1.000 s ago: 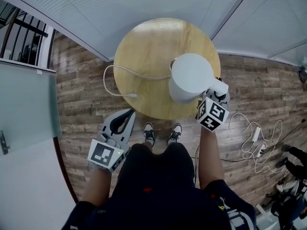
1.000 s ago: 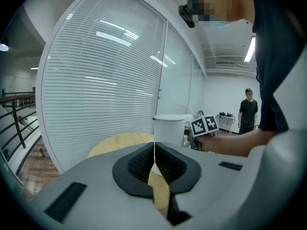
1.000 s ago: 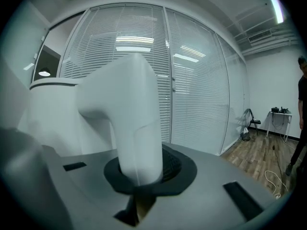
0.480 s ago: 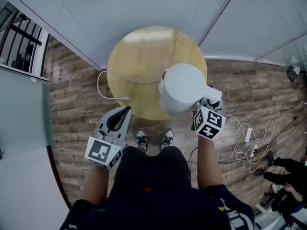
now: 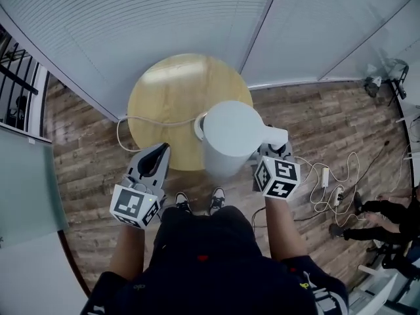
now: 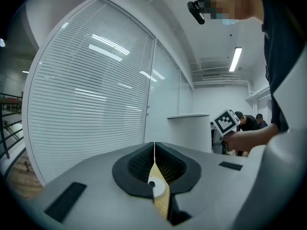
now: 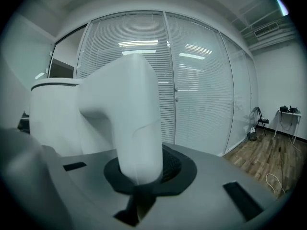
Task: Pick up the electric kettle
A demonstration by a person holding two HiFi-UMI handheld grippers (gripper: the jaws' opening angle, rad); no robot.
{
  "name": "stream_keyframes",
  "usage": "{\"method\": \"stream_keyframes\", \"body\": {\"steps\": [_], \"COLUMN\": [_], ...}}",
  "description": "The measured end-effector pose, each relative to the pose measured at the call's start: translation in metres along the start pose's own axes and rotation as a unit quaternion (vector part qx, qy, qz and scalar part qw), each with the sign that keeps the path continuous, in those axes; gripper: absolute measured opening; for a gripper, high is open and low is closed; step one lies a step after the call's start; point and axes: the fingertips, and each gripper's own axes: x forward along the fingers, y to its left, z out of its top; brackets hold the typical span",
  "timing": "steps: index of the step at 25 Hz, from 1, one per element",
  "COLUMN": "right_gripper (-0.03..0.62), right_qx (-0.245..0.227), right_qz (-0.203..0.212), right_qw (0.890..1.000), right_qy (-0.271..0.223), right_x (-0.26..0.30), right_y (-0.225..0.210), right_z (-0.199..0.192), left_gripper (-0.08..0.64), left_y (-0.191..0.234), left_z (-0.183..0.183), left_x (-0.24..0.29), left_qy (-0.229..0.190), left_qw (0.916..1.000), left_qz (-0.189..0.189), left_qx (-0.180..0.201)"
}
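The white electric kettle point(image 5: 228, 136) hangs in the air at the near right edge of the round wooden table point(image 5: 167, 97). My right gripper point(image 5: 272, 152) is shut on the kettle's handle point(image 7: 136, 128), which fills the right gripper view between the black pads. The kettle body point(image 6: 190, 131) also shows in the left gripper view, off to the right. My left gripper point(image 5: 159, 153) is shut with nothing in it, held near the table's front edge, left of the kettle. Its pads point(image 6: 165, 164) meet along a thin line.
A white power cord point(image 5: 141, 121) runs across the table and down its left side. More cables and a power strip point(image 5: 328, 189) lie on the wooden floor at the right. Glass walls with blinds point(image 5: 131, 18) stand behind the table. People stand at the far right point(image 5: 387, 215).
The kettle has risen off the table with my right gripper and come toward me. My left gripper has also risen a little. The table looks smaller and further left.
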Motion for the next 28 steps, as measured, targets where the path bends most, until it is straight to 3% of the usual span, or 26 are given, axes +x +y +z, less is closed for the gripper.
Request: {"method": "stream_keyframes", "body": {"steps": [13, 28], "right_gripper": [0.041, 0.043], "right_qx": [-0.010, 0.014], "right_qz": [0.023, 0.044], "right_qw": [0.999, 0.998], "right_qy": [-0.030, -0.033], "right_x": [-0.085, -0.094], "right_y": [0.014, 0.021], "right_z": [0.034, 0.032], "left_gripper": [0.023, 0.023], "left_y": [-0.040, -0.041], "left_z": [0.037, 0.041], "left_x": [-0.009, -0.027], "left_qy": [-0.035, -0.039], "left_qw": [0.9977, 0.9982], "left_qz": [-0.052, -0.034], "left_qx": [0.026, 0.031]}}
